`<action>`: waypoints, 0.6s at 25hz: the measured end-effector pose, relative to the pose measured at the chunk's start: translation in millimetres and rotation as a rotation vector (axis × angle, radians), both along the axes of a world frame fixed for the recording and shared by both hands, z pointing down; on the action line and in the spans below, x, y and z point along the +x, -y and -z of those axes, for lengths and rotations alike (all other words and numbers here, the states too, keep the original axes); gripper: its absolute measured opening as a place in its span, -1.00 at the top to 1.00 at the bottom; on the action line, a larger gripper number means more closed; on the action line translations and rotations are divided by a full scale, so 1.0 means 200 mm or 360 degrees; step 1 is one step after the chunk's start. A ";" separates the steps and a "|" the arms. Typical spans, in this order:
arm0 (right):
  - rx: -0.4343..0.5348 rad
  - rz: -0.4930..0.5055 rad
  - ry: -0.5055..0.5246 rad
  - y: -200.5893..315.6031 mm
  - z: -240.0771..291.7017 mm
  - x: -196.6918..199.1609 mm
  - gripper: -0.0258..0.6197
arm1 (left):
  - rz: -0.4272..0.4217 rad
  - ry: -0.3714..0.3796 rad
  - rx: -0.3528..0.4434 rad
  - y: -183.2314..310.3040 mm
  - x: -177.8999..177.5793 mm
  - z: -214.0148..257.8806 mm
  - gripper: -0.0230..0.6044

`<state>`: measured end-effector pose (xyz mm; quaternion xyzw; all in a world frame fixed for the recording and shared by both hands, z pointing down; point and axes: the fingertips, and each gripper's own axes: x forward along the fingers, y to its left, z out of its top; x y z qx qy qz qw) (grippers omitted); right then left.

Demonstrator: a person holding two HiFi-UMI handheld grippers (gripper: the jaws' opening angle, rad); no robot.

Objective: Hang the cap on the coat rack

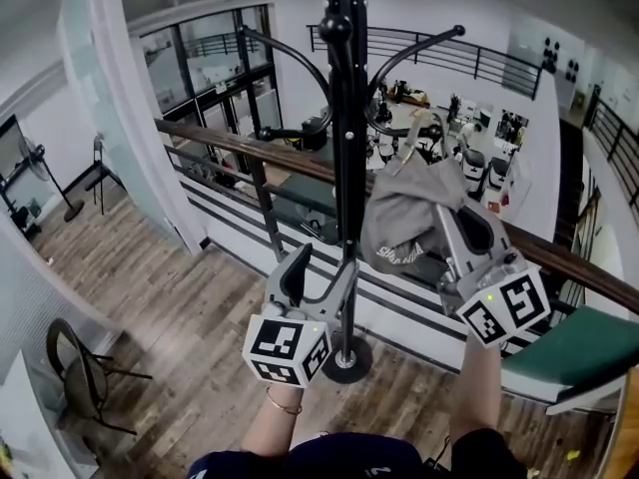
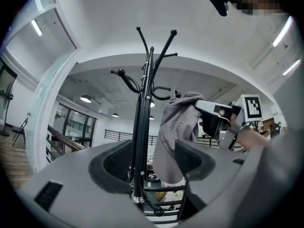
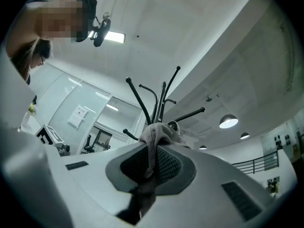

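The black coat rack (image 1: 346, 118) stands straight ahead, its curved hooks spreading at the top. A grey cap (image 1: 409, 218) hangs just right of the pole, below a hook, pinched by my right gripper (image 1: 451, 226), which is shut on its fabric (image 3: 153, 141). My left gripper (image 1: 321, 269) stands open low at the pole. In the left gripper view the pole (image 2: 141, 127) runs between the jaws, close to the left pad, with the cap (image 2: 175, 137) and the right gripper (image 2: 213, 118) beyond. Hooks (image 3: 161, 99) rise above the pinched cap in the right gripper view.
A wooden handrail (image 1: 230, 143) with dark bars runs behind the rack, and a lower floor with desks lies beyond it. The rack's round base (image 1: 346, 359) rests on the wood floor. A green seat (image 1: 569, 352) is at the right, a folding chair (image 1: 80, 367) at the left.
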<state>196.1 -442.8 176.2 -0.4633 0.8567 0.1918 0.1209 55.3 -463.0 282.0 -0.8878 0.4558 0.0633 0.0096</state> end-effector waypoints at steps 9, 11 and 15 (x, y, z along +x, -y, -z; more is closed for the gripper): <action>-0.0076 0.0128 0.0010 0.13 -0.05 -0.11 0.83 | 0.0070 0.0006 -0.0033 0.02 -0.10 -0.05 0.04; -0.0094 0.0144 0.0001 0.15 -0.07 -0.13 0.83 | 0.0084 0.0009 -0.0040 0.01 -0.11 -0.06 0.04; -0.0129 0.0166 -0.0030 0.20 -0.11 -0.19 0.83 | 0.0115 0.0012 -0.0062 0.02 -0.16 -0.09 0.04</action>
